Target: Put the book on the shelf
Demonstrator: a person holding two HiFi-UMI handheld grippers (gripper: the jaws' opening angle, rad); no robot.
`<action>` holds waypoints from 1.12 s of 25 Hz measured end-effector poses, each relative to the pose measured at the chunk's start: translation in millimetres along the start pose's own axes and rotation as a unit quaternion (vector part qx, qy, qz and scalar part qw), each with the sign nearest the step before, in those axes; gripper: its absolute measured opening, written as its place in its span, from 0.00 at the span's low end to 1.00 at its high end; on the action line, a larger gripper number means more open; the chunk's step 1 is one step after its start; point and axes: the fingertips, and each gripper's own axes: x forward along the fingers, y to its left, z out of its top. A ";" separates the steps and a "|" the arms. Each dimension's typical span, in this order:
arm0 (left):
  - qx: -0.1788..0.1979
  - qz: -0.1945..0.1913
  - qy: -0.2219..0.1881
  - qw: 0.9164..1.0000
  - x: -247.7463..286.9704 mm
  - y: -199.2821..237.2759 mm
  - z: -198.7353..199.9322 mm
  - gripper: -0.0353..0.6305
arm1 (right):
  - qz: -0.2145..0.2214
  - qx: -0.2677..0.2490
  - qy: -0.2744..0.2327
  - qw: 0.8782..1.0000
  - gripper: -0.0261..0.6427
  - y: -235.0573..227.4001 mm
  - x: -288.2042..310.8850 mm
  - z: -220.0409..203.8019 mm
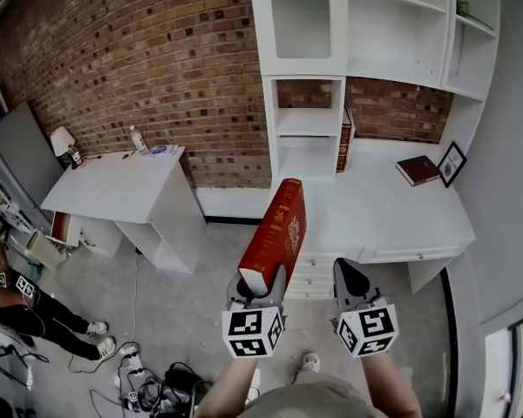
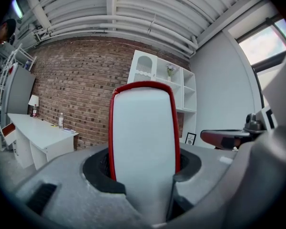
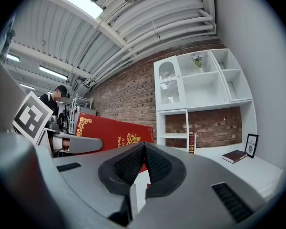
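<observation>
A large red book [image 1: 279,229] with gold print stands on end in my left gripper [image 1: 260,281], which is shut on its lower end. The book leans forward and to the right, toward the white shelf unit [image 1: 307,129]. In the left gripper view the book's pale page edge [image 2: 144,132], framed by red covers, fills the space between the jaws. My right gripper [image 1: 350,279] hangs beside it to the right, shut and empty. The right gripper view shows its pads [image 3: 155,163] closed together, with the red book [image 3: 109,135] off to the left.
A red book [image 1: 344,142] stands upright beside the shelf cubbies. A dark book [image 1: 418,170] and a framed picture [image 1: 451,164] rest on the white desk [image 1: 392,216]. A second white table [image 1: 113,185] stands left with a lamp and bottle. A person [image 1: 9,294] and floor cables [image 1: 148,381] are at lower left.
</observation>
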 end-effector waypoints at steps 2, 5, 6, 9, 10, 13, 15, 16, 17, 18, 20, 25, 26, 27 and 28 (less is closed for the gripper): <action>-0.002 0.006 0.000 1.000 13.1 0.6 2.1 0.40 | 0.004 0.001 0.000 1.000 0.05 -10.0 9.7 0.6; -0.002 0.012 0.000 1.000 33.1 -0.9 3.7 0.40 | 0.006 0.002 -0.001 1.000 0.05 -25.6 23.3 1.2; -0.002 0.014 0.000 1.000 40.1 -1.6 4.7 0.40 | 0.007 0.002 -0.001 1.000 0.05 -31.0 28.1 1.5; -0.001 0.019 -0.001 1.000 58.8 -3.1 9.0 0.40 | 0.018 0.002 0.000 1.000 0.05 -44.7 43.3 2.4; -0.001 0.022 -0.002 1.000 63.9 -3.4 9.8 0.40 | 0.021 0.001 0.001 1.000 0.05 -48.6 47.5 2.2; 0.001 0.031 -0.003 1.000 78.5 -4.3 10.1 0.40 | 0.030 0.001 -0.001 1.000 0.05 -60.9 58.6 1.4; 0.000 0.036 -0.005 0.999 88.3 -4.9 10.3 0.40 | 0.035 -0.001 -0.001 0.999 0.05 -69.1 65.9 0.4; 0.000 0.039 -0.005 0.999 92.8 -5.2 10.6 0.40 | 0.037 -0.002 0.000 0.999 0.05 -72.9 69.5 -0.4; -0.001 0.041 -0.006 0.999 97.1 -5.5 10.9 0.40 | 0.040 -0.003 0.001 0.999 0.05 -76.6 72.9 -1.2; -0.001 0.044 -0.008 0.999 101.3 -5.8 11.4 0.40 | 0.042 -0.004 0.001 0.999 0.05 -80.1 76.2 -1.9; -0.001 0.047 -0.009 0.999 109.3 -7.1 12.2 0.40 | 0.046 -0.004 0.001 0.999 0.05 -86.7 82.1 -2.9; -0.004 0.051 -0.011 0.999 124.2 -10.9 10.9 0.40 | 0.056 -0.008 0.001 0.998 0.05 -96.9 92.4 -5.7; -0.004 0.052 -0.011 0.999 127.1 -10.7 10.8 0.40 | 0.056 -0.009 0.000 0.998 0.05 -98.5 94.4 -5.8; -0.003 0.052 -0.011 0.999 130.1 -10.4 11.3 0.40 | 0.056 -0.009 -0.001 0.998 0.05 -100.3 96.4 -5.7; -0.002 0.052 -0.011 0.999 133.1 -10.0 12.4 0.40 | 0.056 -0.008 -0.001 0.998 0.05 -102.1 98.5 -5.3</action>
